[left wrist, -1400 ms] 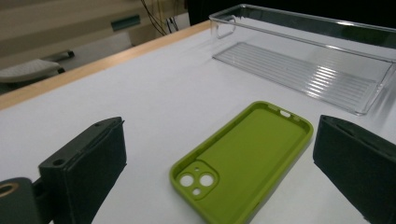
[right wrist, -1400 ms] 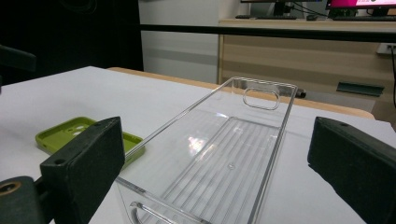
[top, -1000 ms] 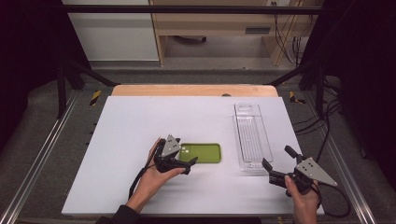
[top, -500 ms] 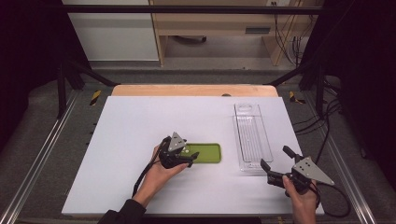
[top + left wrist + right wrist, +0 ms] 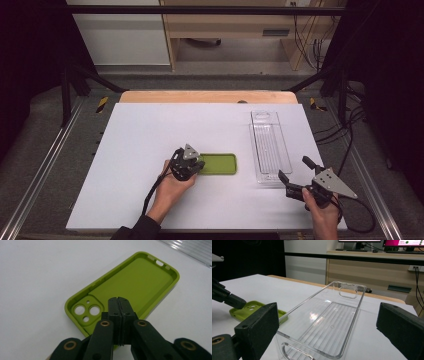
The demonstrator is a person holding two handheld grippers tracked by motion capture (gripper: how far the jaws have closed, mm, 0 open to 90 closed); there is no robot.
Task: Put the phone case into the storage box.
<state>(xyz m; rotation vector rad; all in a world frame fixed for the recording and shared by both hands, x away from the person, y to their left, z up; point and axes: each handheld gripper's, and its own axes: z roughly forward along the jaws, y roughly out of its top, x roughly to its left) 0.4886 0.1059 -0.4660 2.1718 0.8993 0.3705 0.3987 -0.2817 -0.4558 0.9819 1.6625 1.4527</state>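
While one green phone case (image 5: pixel 217 164) lies open side up near the middle of the white table (image 5: pixel 140 130), the left gripper (image 5: pixel 196 166) sits at its camera end, its jaws having just closed until they press together on the case's near rim. To the right, just beside the case, stands one clear plastic tray (image 5: pixel 270 147), with nothing in it. Farther right, near the tray's near end, the right gripper (image 5: pixel 295 176) hovers with jaws spread wide, holding nothing.
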